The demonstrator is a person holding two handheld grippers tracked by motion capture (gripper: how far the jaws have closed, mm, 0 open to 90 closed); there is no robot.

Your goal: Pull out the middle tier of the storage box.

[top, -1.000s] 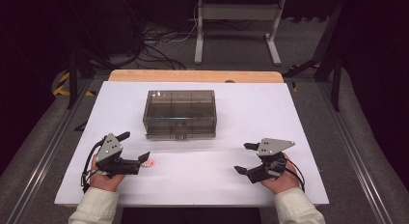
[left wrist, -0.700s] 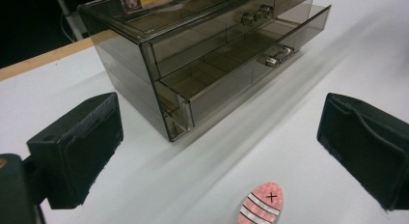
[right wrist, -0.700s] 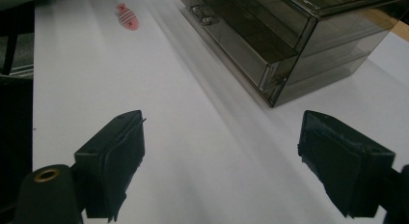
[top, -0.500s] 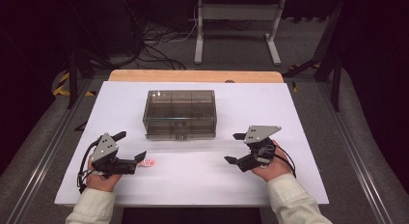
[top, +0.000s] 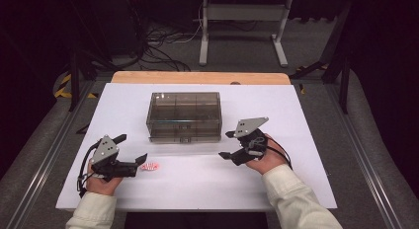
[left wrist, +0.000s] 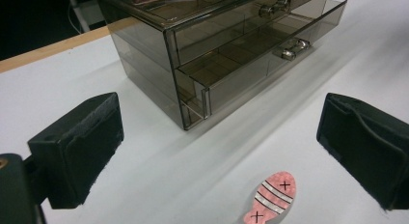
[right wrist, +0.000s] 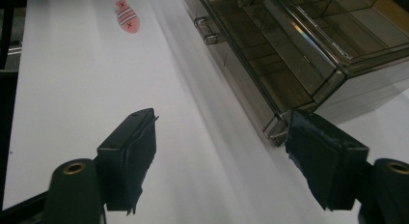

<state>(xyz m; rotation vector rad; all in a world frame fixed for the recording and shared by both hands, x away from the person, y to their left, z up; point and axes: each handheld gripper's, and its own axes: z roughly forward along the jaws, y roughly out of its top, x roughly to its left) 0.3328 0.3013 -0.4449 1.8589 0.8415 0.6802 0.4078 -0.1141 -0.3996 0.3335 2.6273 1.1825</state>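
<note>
Lying flat on the white desk (top: 296, 110), a pink fish-shaped clip (top: 149, 166) with white stripes is seen just ahead of the left tool (top: 132, 161), whose jaws are spread wide with nothing held between them. In the left gripper view the clip (left wrist: 271, 198) is framed between the two black pads, untouched. A smoked-plastic two-drawer organiser (top: 184, 117) is set near the middle of the desk, its lower drawer (left wrist: 251, 69) pulled slightly out. The right tool (top: 228, 144) is held open and empty near the organiser's front right corner, close to it but apart. Judged from this, the work is barely begun: the clip is not yet picked up, and the drawer is only partly opened, so grasping, stowing and closing are all left.
</note>
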